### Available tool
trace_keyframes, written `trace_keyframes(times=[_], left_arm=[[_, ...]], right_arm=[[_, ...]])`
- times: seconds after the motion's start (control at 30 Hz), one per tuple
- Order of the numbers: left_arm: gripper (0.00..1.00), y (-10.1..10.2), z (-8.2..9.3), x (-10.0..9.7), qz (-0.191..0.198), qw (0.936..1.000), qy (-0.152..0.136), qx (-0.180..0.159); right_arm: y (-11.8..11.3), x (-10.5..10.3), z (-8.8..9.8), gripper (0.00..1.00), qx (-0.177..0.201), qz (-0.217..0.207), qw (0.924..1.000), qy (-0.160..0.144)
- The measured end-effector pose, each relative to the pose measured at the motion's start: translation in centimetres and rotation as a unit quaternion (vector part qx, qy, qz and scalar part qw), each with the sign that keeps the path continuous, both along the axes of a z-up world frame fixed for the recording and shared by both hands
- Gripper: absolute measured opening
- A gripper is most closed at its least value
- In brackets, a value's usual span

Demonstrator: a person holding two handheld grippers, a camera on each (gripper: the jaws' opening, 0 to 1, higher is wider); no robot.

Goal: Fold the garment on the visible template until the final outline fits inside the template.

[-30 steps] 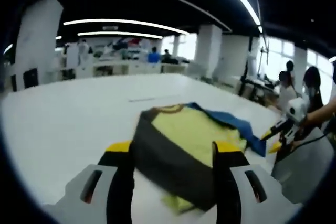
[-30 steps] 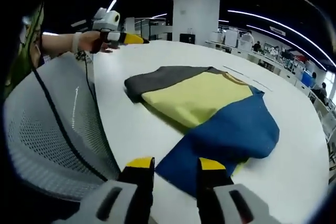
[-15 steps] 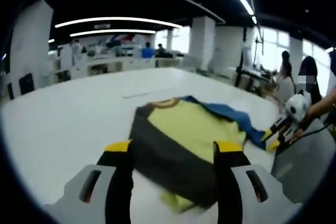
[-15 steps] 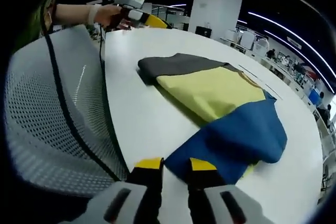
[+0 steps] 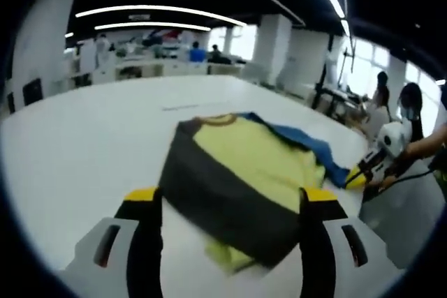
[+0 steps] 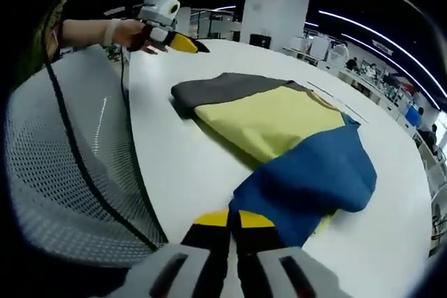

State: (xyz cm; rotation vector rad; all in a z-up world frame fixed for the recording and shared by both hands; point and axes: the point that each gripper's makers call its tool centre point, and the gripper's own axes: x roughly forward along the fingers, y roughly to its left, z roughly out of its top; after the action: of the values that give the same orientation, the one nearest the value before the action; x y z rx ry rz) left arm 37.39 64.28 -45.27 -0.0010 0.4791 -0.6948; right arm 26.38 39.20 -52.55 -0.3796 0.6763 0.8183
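The garment [image 5: 244,172] lies folded on the white table [image 5: 84,151]: a grey band [image 6: 216,88] at one end, a yellow panel [image 6: 272,120] in the middle, a blue part [image 6: 314,176] at the other. My right gripper [image 6: 232,218] has its jaws pressed together on the blue part's near edge. It also appears as the right gripper [image 5: 357,174] at the blue edge, held by a hand. My left gripper [image 5: 232,197] is open, jaws wide, facing the grey end. From the other side the left gripper [image 6: 183,42] hovers over the table, apart from the cloth.
Thin line marks [image 6: 328,93] run on the table beyond the garment. A grey mesh chair back [image 6: 63,172] stands against the table's near edge. People [image 5: 408,113] stand past the table's right side, and desks and pillars fill the background.
The right gripper's jaws have closed from a clear gap to touching, at the blue edge. The left gripper's jaws have spread a little wider, and its view has shifted slightly.
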Motion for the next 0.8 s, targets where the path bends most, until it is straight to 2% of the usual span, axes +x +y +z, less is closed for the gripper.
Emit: trace_keyframes(times=[0.1,0.2,0.33,0.43,0.5,0.57,0.67,0.7,0.73,0.8], left_arm=[[0.75,0.1,0.0,-0.1,0.004,1.0000,-0.001,-0.001],[0.74,0.3,0.0,0.0,0.008,1.0000,-0.002,-0.002],[0.72,0.5,0.1,0.1,0.013,0.9999,-0.003,-0.006],[0.71,0.5,0.0,0.1,0.013,0.9999,-0.003,-0.005],[0.71,0.4,0.0,0.1,0.013,0.9999,-0.003,-0.006],[0.71,0.4,0.0,0.1,0.014,0.9999,-0.003,-0.006],[0.71,0.5,0.0,0.2,0.015,0.9999,-0.003,-0.006],[0.70,0.5,0.0,0.2,0.016,0.9999,-0.002,-0.005],[0.70,0.5,0.0,0.2,0.016,0.9999,-0.001,-0.003],[0.70,0.6,0.0,0.3,0.016,0.9999,-0.001,-0.002]], right_arm=[[-0.7,1.4,2.4,0.00,0.042,-0.038,0.9984,-0.001],[-2.8,3.8,5.5,0.00,0.092,-0.097,0.9910,-0.004],[-6.7,6.9,8.6,0.00,0.103,-0.139,0.9845,-0.029],[-9.7,8.9,9.5,0.00,0.096,-0.162,0.9817,-0.029],[-12.1,10.3,10.2,0.00,0.089,-0.192,0.9768,-0.032],[-13.5,11.2,10.8,0.00,0.099,-0.206,0.9730,-0.032],[-16.2,12.6,11.7,0.00,0.101,-0.241,0.9646,-0.038],[-17.2,13.1,11.9,0.00,0.105,-0.259,0.9595,-0.037],[-17.9,13.4,12.0,0.00,0.106,-0.265,0.9579,-0.034],[-19.8,14.0,11.8,0.00,0.101,-0.297,0.9492,-0.027]])
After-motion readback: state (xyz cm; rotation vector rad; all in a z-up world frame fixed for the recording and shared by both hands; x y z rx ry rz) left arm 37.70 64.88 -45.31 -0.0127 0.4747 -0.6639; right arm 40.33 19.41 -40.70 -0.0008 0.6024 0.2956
